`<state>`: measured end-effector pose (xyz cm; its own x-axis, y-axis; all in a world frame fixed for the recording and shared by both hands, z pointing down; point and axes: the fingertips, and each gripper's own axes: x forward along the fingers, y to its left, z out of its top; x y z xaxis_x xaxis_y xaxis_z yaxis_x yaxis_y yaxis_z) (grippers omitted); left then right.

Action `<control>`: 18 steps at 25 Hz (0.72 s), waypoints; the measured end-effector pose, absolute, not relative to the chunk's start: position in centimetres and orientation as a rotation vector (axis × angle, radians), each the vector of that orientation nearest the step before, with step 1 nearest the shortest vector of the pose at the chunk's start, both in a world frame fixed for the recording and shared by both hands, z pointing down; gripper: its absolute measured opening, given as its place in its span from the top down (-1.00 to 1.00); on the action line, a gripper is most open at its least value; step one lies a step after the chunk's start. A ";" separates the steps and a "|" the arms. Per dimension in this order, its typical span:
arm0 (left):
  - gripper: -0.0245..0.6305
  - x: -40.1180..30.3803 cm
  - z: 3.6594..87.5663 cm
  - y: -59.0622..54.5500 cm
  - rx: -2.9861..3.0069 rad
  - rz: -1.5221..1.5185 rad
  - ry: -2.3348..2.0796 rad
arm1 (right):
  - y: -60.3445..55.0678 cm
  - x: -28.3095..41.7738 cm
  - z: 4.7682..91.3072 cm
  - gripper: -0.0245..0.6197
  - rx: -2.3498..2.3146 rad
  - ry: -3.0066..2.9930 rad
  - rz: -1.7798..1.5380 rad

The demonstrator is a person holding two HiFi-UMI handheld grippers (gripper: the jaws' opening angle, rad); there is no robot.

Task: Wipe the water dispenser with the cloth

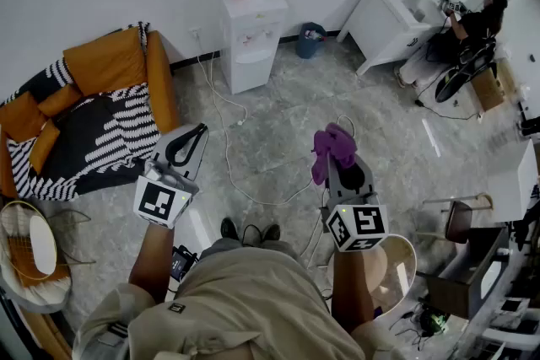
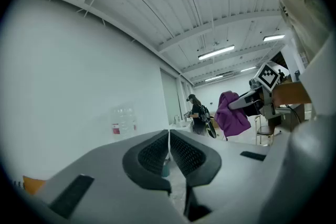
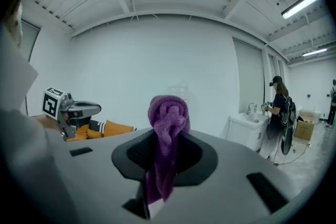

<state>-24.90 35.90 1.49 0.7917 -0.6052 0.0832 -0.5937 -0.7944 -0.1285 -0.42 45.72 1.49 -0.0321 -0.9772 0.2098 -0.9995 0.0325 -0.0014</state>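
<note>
A white water dispenser [image 1: 250, 36] with a clear bottle on top stands against the far wall; its bottle shows faintly as the water dispenser [image 2: 122, 121] in the left gripper view. A purple cloth [image 1: 331, 149] is bunched in my right gripper [image 1: 336, 154], which is shut on it, well short of the dispenser. The cloth [image 3: 167, 140] hangs between the jaws in the right gripper view. My left gripper [image 1: 187, 144] is shut with nothing in it, its pads [image 2: 184, 153] nearly touching.
An orange sofa [image 1: 94, 110] with a striped blanket sits at the left. A white cable [image 1: 228, 149] trails over the floor from the wall. A blue bin [image 1: 310, 40] and a white sink cabinet [image 1: 390, 17] stand at the back right, where a person [image 1: 472, 25] works.
</note>
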 end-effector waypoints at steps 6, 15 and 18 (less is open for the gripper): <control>0.85 -25.5 1.7 35.5 -2.884 -0.184 0.977 | 45.3 -0.8 1.5 0.69 2.076 -2.138 0.223; 0.85 -26.4 2.7 33.2 -2.896 -0.175 0.970 | 43.0 -1.9 1.9 0.68 2.095 -2.160 0.223; 0.85 -25.9 3.0 32.2 -2.888 -0.173 0.965 | 41.7 -2.0 2.5 0.67 2.085 -2.178 0.231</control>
<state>-25.91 32.23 3.03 0.7939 -0.6030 0.0780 -0.5926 -0.7961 -0.1224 -1.97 41.73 2.49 -0.0458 -0.9808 0.1896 -0.9987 0.0410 -0.0290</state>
